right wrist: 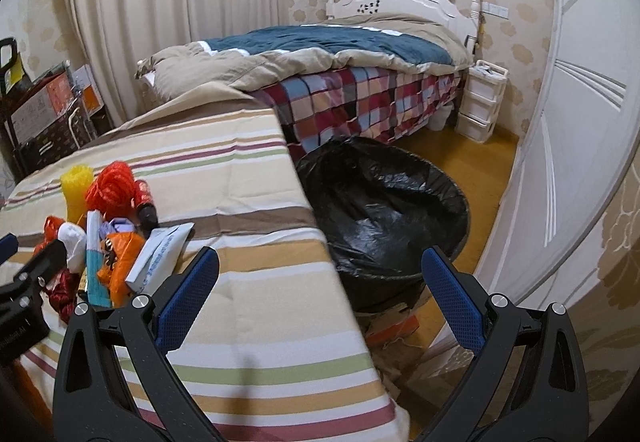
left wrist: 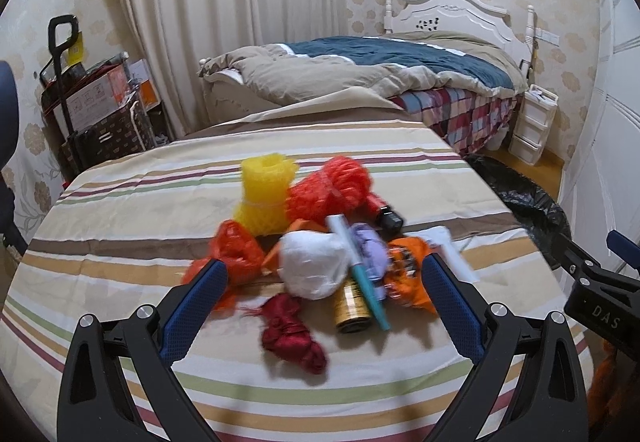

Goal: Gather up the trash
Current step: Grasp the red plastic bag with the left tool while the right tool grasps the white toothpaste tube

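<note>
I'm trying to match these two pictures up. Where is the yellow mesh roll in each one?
Left wrist view: yellow mesh roll stands centre, behind the trash pile.
Right wrist view: yellow mesh roll sits far left, small.
Shared landmark: the red mesh bundle just right of it.

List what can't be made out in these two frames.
- Left wrist: trash pile is motion-blurred; gold can label unreadable.
- Right wrist: bin bag interior is black, contents indiscernible.
- Right wrist: left gripper cut off by the frame edge, hiding part of the pile.
</note>
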`<state>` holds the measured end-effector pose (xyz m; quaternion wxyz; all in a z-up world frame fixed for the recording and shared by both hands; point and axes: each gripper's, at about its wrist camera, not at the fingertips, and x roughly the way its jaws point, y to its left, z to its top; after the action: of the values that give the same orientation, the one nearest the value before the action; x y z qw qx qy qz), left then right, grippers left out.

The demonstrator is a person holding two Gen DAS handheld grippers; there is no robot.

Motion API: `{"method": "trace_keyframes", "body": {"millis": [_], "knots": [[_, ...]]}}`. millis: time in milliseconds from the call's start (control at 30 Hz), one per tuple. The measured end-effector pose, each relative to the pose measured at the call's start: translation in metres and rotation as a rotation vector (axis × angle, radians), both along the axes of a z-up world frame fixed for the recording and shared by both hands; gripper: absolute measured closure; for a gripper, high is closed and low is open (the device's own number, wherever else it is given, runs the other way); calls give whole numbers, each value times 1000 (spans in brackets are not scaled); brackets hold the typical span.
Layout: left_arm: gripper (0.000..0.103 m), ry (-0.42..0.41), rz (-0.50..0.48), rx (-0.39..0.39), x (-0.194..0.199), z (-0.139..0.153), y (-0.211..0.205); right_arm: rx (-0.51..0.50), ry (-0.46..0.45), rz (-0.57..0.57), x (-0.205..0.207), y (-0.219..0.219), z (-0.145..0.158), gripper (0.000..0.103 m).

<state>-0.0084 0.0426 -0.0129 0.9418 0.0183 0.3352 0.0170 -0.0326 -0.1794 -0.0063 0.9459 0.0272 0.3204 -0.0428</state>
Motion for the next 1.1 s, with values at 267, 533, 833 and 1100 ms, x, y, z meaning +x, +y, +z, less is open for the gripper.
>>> {"method": "trace_keyframes", "body": {"millis": [267,533,833,1100], "knots": [[7,37,72,-8,-2,-8,45,-3,25,44,0,24,-6,4],[10,97,145,-11,6,-20,82,-12,60,63,10,35,-10,4],[10,143,118,-10,30,-28,84,-34,85,82,27,46,-14,4],[47,228,43,-84,44,-41,91,-38,94,91,36,50,-12,4]]}}
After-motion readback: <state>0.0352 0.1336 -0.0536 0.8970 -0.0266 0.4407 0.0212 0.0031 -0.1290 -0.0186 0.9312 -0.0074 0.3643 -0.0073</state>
